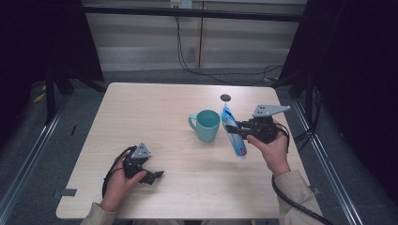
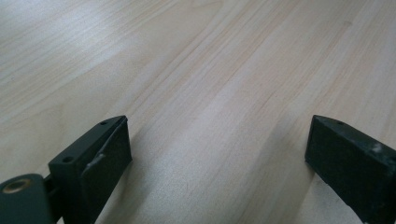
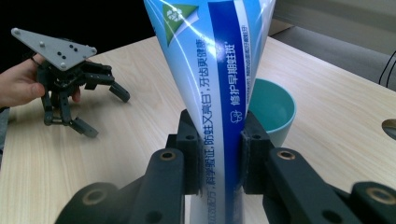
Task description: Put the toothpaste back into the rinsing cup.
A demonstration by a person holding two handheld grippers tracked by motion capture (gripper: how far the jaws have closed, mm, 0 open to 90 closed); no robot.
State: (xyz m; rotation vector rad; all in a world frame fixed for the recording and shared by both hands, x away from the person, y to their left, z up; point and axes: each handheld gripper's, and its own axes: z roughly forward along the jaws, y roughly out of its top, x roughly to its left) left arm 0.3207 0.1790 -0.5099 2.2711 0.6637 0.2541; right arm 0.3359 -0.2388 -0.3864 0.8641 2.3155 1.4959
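My right gripper (image 1: 240,130) is shut on a blue and white toothpaste tube (image 1: 233,131), held slanted just right of a teal mug (image 1: 206,124) that stands at the table's middle. In the right gripper view the tube (image 3: 219,70) rises between the two pads (image 3: 192,154), with the teal mug (image 3: 274,108) behind it. My left gripper (image 1: 155,176) rests low on the table at the front left, its jaws wide apart with only bare wood (image 2: 210,116) between them. From the right gripper view the left gripper (image 3: 100,109) is seen open at the far left.
A light wooden table (image 1: 155,108) bears a small dark round hole (image 1: 225,97) behind the mug. Dark frames and cables stand beyond the far edge. Bare tabletop lies across the left half and the front.
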